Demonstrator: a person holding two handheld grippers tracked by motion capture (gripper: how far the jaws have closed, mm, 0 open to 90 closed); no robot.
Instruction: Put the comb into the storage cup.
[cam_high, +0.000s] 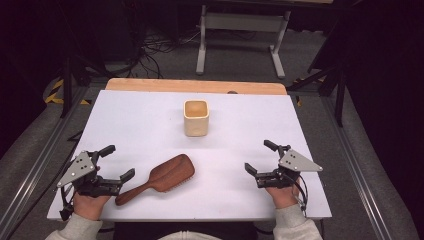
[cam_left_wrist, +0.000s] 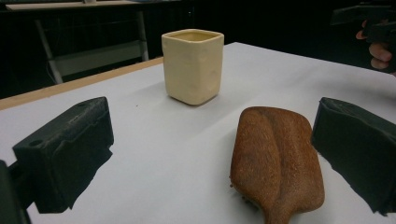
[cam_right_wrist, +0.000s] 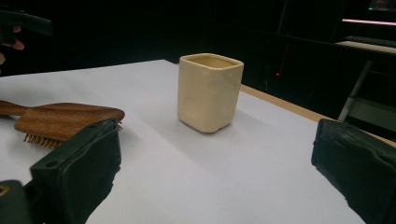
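Handle of the wooden hairbrush (cam_left_wrist: 275, 163) cut off by the bottom edge in the left gripper view, bristles mostly hidden beneath its back; handle end lost past the left edge in the right gripper view, near part of the head covered by a black jaw. Inside of the cream cup (cam_high: 195, 117) too shallowly seen to tell its contents. Far hand (cam_left_wrist: 379, 49) clipped at the right edge, its gripper dark and blurred

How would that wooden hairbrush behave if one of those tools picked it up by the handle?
The hairbrush looks like solid wood, so it should stay stiff. Its broad head outweighs the thin handle, so it may droop head-down. It lies bristles down with a smooth rounded back, so it would probably slide rather than roll.
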